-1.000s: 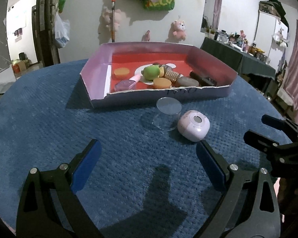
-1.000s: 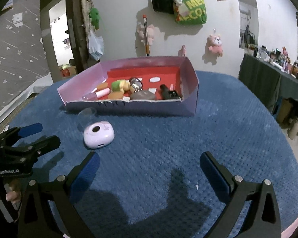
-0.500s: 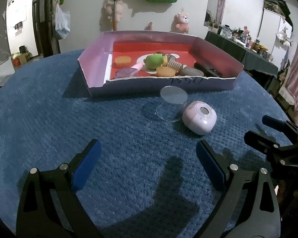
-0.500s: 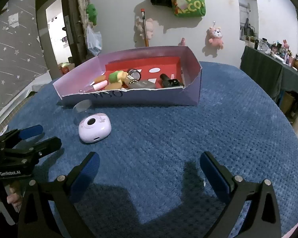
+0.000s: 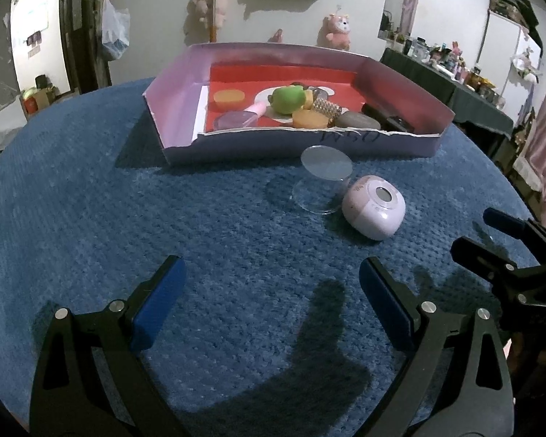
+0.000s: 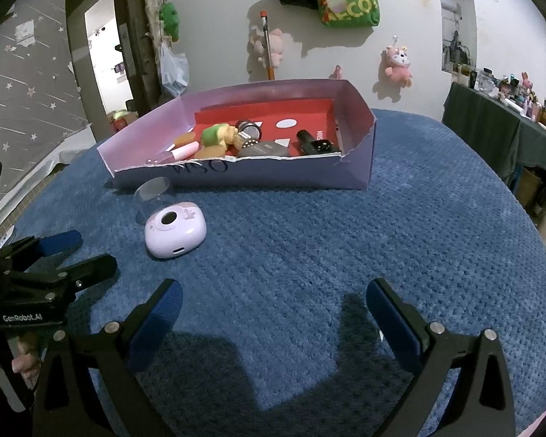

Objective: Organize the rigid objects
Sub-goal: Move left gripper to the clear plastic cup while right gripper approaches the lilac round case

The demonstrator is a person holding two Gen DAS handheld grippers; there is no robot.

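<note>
The lilac case (image 5: pixel 374 207) lies on the blue tablecloth (image 5: pixel 91 200), touching the clear cup (image 5: pixel 322 182) at its 10 o'clock, both just outside the near wall of the purple box (image 5: pixel 349 142) at 12. Over the last second both sit larger and lower in the left view, so the left gripper (image 5: pixel 269 304), jaws spread wide and empty, is likely closing in for a pick; the right gripper (image 6: pixel 273 318) is equally wide and empty. Legible writing: "GenRobot.AI" on the left gripper's body; the box's scrawl is unclear.

White plaster wall (image 6: pixel 214 18) hung with pink plush toys (image 6: pixel 396 62) and a green tote bag (image 6: pixel 349 3), dark doorway (image 6: pixel 105 54) at left, cluttered dark side counter (image 6: pixel 491 123) at right, blue textured table covering (image 6: pixel 345 236).
</note>
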